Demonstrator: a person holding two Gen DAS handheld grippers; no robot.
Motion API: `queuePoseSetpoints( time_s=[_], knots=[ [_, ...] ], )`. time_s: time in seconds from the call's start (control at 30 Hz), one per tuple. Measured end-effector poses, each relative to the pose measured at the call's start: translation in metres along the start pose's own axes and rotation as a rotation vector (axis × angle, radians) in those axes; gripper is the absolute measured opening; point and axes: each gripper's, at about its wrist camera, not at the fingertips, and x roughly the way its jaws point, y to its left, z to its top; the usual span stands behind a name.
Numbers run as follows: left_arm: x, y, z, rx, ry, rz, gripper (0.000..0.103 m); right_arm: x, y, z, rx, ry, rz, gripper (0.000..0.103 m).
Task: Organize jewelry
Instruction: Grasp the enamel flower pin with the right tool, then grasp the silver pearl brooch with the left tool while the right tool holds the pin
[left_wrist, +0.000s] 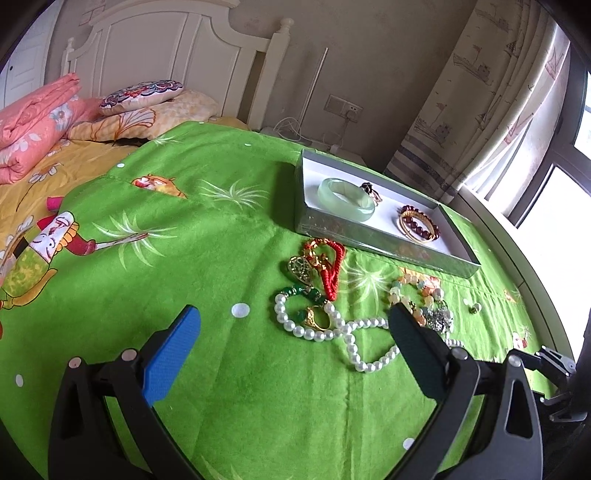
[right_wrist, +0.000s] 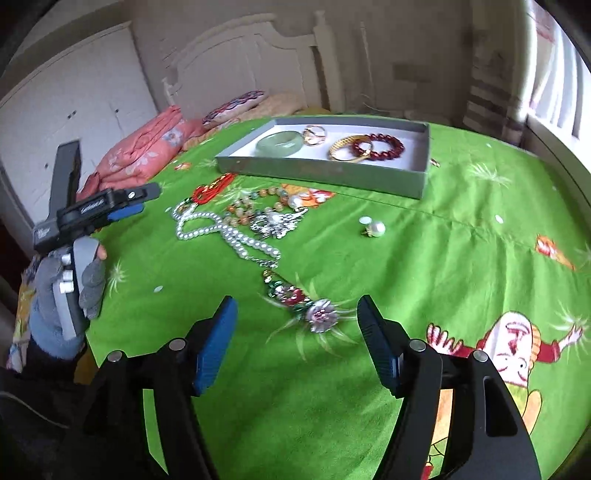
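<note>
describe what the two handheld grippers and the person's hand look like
Both grippers are black plastic with two long fingers, blue textured pads and silver round pivot pins: left gripper, right gripper. In the right wrist view, the left gripper's body carries white lettering and a grey handle with pale buttons. The left hand wears a grey-and-blue fingerless knit glove.

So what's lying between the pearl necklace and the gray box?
In the left wrist view, a red cord piece with gold charms and a gold heart pendant lie on the green blanket between the pearl necklace and the gray box.
</note>
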Motion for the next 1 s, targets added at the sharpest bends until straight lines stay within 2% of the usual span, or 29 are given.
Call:
queuePoseSetpoints(
  time_s=[0.07, 0.17, 0.2, 0.3, 0.37, 0.4, 0.43, 0.5, 0.6, 0.67, 0.73, 0.77, 0.8, 0.93, 1.0],
  knots=[
    [0.003, -0.006, -0.001, 0.037, 0.021, -0.017, 0.101, 0.007, 0.012, 0.000, -0.119, 0.038, -0.033, 0.065],
    [0.004, -0.020, -0.003, 0.125, 0.046, -0.052, 0.101, 0.022, 0.023, 0.000, -0.270, 0.087, -0.119, 0.059],
    [0.005, -0.028, -0.005, 0.165, 0.053, -0.051, 0.101, 0.026, 0.022, 0.002, -0.286, 0.100, -0.120, 0.058],
    [0.008, -0.058, -0.014, 0.290, 0.103, -0.065, 0.101, 0.031, 0.005, 0.008, -0.255, 0.118, -0.049, 0.058],
    [0.013, -0.081, -0.019, 0.361, 0.140, -0.089, 0.101, 0.033, -0.005, 0.009, -0.242, 0.126, -0.003, 0.050],
    [0.015, -0.092, -0.022, 0.390, 0.142, -0.085, 0.101, 0.031, -0.007, 0.008, -0.242, 0.119, 0.003, 0.036],
    [0.018, -0.104, -0.023, 0.419, 0.143, -0.081, 0.100, 0.030, -0.007, 0.008, -0.247, 0.115, -0.003, 0.028],
    [0.024, -0.123, -0.024, 0.456, 0.147, -0.088, 0.099, 0.024, -0.005, 0.003, -0.252, 0.115, -0.027, 0.027],
    [0.035, -0.147, -0.022, 0.486, 0.152, -0.103, 0.090, 0.013, -0.004, -0.008, -0.229, 0.094, -0.090, 0.027],
    [0.047, -0.163, -0.022, 0.534, 0.152, -0.074, 0.083, 0.006, -0.008, -0.014, -0.197, 0.070, -0.129, 0.027],
    [0.064, -0.172, -0.024, 0.568, 0.185, -0.059, 0.067, -0.003, -0.011, -0.019, -0.170, 0.033, -0.161, 0.027],
    [0.071, -0.174, -0.024, 0.573, 0.199, -0.054, 0.063, -0.007, -0.014, -0.019, -0.156, 0.018, -0.160, 0.027],
    [0.073, -0.175, -0.023, 0.580, 0.179, -0.036, 0.061, -0.010, -0.016, -0.021, -0.142, 0.005, -0.155, 0.027],
    [0.078, -0.173, -0.016, 0.570, 0.193, -0.040, 0.053, -0.013, -0.022, -0.019, -0.101, -0.018, -0.131, 0.027],
    [0.080, -0.176, -0.016, 0.599, 0.201, -0.036, 0.053, -0.014, -0.024, -0.018, -0.086, -0.026, -0.119, 0.027]
  ],
)
